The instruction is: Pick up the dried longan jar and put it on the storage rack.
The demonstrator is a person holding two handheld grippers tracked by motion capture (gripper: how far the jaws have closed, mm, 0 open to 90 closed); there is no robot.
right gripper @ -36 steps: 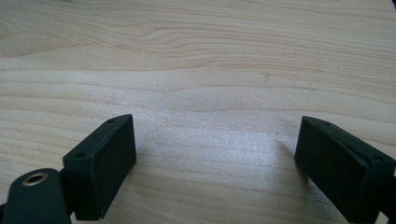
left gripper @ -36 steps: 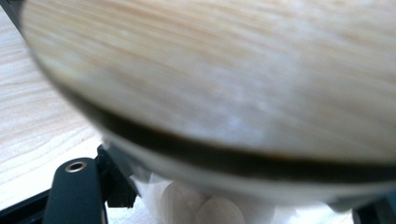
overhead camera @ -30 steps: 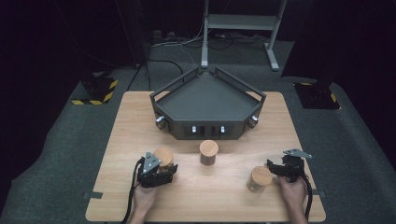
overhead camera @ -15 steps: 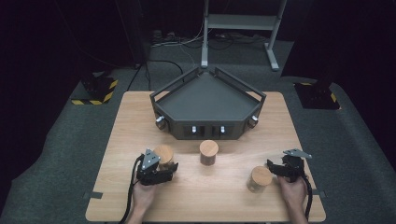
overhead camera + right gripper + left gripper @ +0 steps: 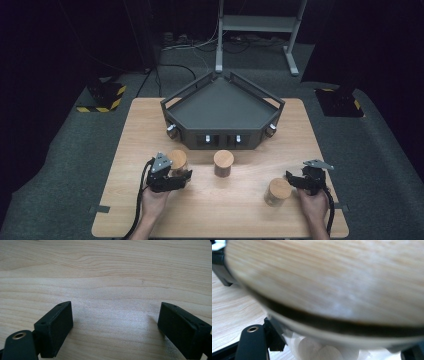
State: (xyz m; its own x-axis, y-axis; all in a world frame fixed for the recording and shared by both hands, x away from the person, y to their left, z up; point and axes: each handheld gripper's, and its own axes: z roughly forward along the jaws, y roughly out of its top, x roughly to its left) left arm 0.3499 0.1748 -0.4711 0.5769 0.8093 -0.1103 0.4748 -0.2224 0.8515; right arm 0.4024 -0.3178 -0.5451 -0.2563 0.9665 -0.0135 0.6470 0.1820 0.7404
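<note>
The step in hand looks like picking up a jar. The left gripper (image 5: 175,176), at the lower left of the high view, is clamped on the left jar (image 5: 178,161), a clear jar with a wooden lid. In the left gripper view that lid (image 5: 332,282) fills the upper frame, blurred and very close, with the pale glass body (image 5: 322,352) below it between the black jaws. Whether the jar has left the table (image 5: 230,210) cannot be told from these frames.

The right gripper (image 5: 302,181) sits at the lower right of the high view, its jaws standing apart with nothing between them; the right gripper view shows bare wood grain (image 5: 112,290) between the two black pads (image 5: 58,325). The right jar (image 5: 278,191) stands just beside it, toward the frame's centre, apart from the jaws.

A third jar (image 5: 223,163) stands at mid-table, in front of the dark angular tray (image 5: 220,107) that takes up the table's far half.

The next move probably calls for a steady carry of the left jar, keeping it upright, likely toward the tray, while the right gripper would have to turn toward its jar before closing.
</note>
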